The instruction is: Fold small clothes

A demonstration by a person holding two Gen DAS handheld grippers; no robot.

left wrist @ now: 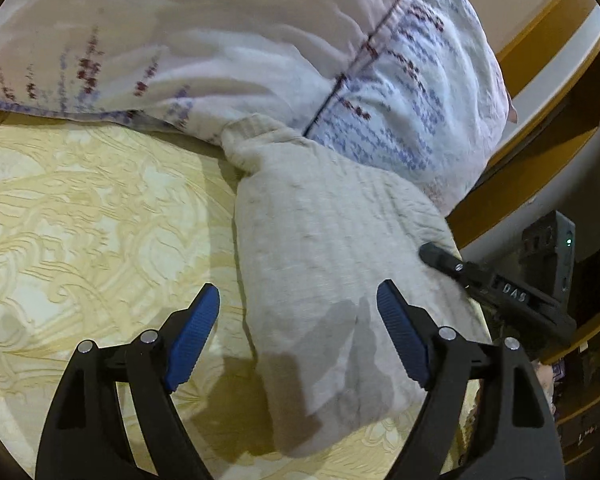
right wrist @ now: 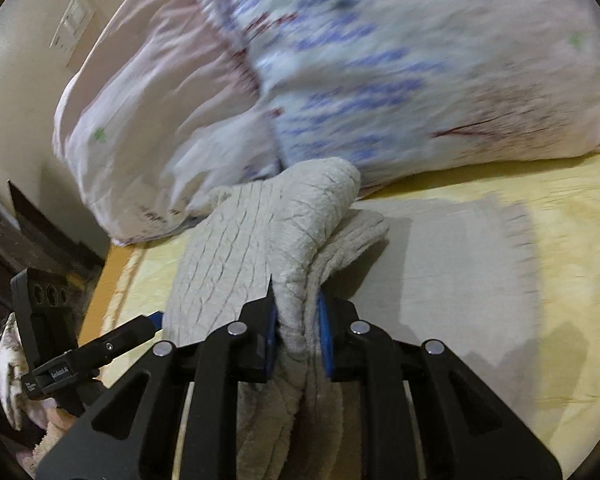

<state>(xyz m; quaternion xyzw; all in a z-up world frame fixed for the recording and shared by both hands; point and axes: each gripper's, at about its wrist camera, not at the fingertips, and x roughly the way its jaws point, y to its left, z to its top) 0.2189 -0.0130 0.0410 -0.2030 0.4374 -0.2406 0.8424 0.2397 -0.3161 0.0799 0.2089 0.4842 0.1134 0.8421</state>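
Right fingers (right wrist: 296, 332) pinch beige garment (right wrist: 260, 240); left fingers (left wrist: 300, 332) spread, seemingly above it

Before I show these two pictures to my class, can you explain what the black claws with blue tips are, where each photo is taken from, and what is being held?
Each claw is a hand-held two-finger gripper with a camera looking along its fingers. The left gripper is open, hovering over a beige knitted garment on a yellow patterned bedspread. In the other photo, the right gripper pinches that garment's bunched edge. A floral pillow lies behind.
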